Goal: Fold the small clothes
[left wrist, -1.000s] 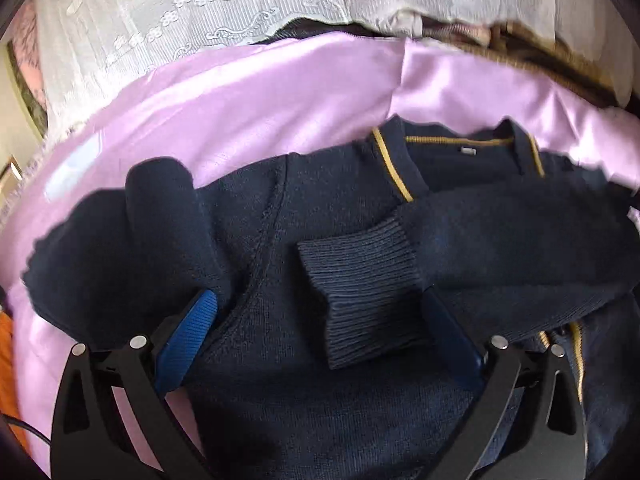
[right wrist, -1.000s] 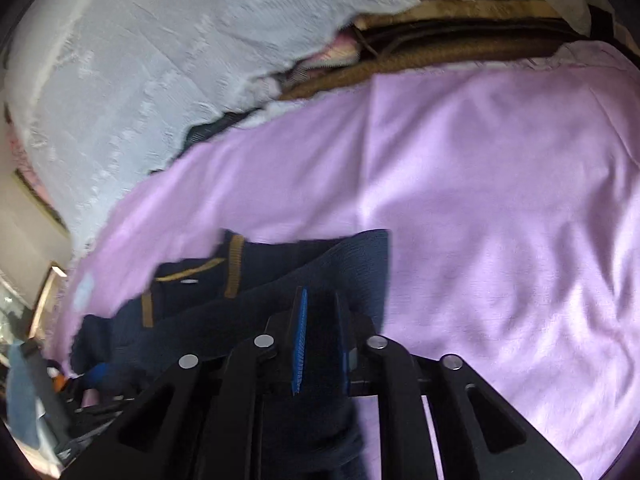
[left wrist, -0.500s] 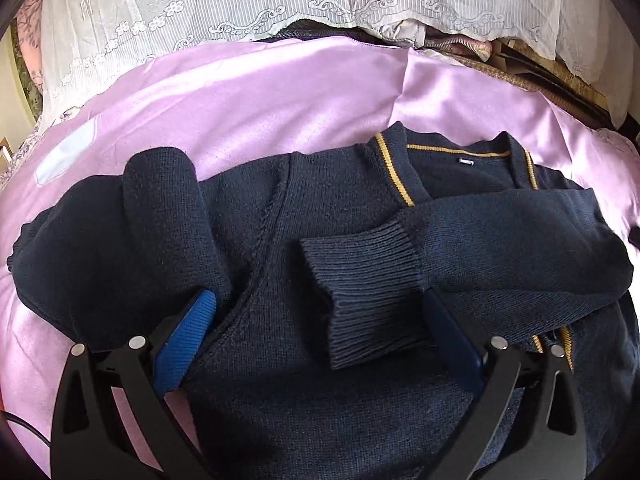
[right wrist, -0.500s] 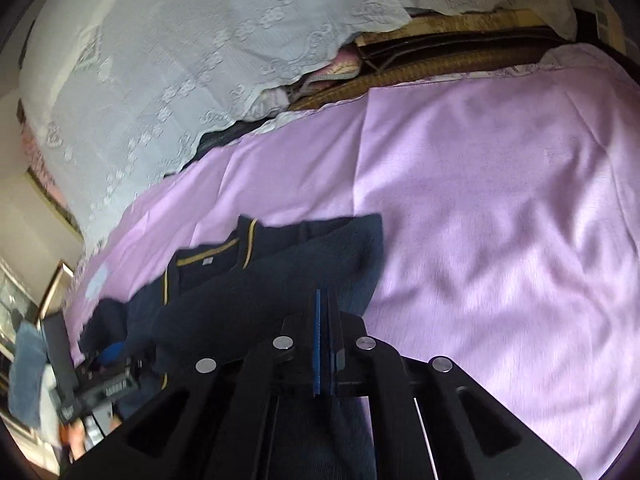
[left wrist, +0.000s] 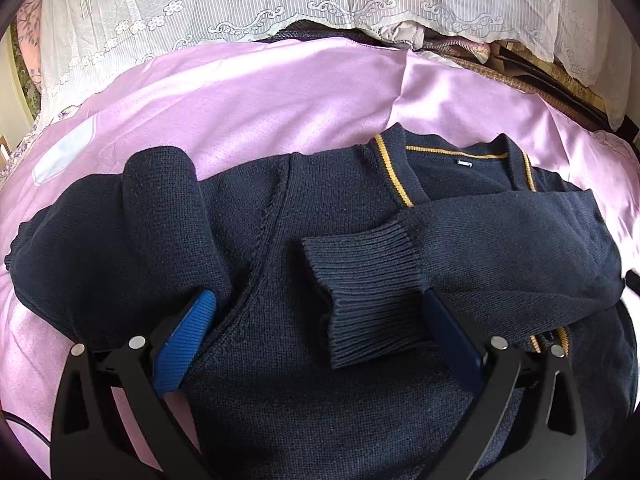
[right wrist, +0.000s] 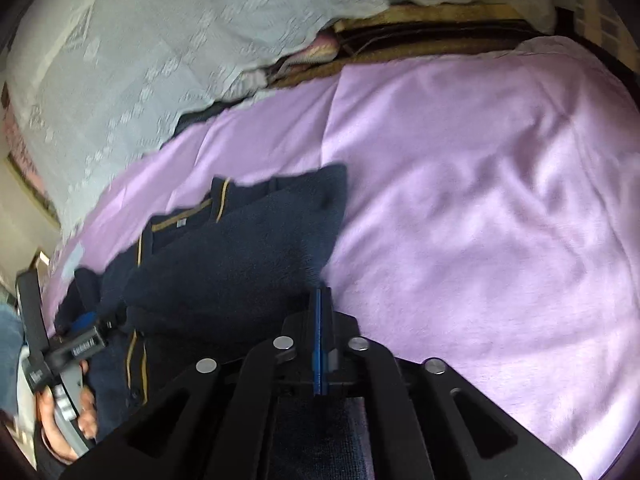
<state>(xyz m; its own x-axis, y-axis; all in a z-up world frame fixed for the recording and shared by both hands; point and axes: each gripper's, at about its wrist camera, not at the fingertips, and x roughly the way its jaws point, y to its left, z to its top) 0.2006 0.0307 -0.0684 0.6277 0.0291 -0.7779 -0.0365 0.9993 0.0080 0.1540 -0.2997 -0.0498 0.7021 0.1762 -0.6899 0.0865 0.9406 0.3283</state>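
Nearest the right wrist camera, the right gripper (right wrist: 320,320) is clenched flat, pads together with nothing visibly pinched – dark knit passes beneath its frame. The left gripper (left wrist: 316,336) stands released, jaws wide over the navy sweater (left wrist: 280,380), which lies on the pink sheet (left wrist: 260,88); its ribbed cuff (left wrist: 360,296) rests across the chest between the pads. Risk, as I judge it: those open pads could snag the loose knit and drag the folded sleeve askew. Farther off, white lace cloth (left wrist: 240,4) covers something unseen – the sweater's hem is cut off below, and the right view is blurred.
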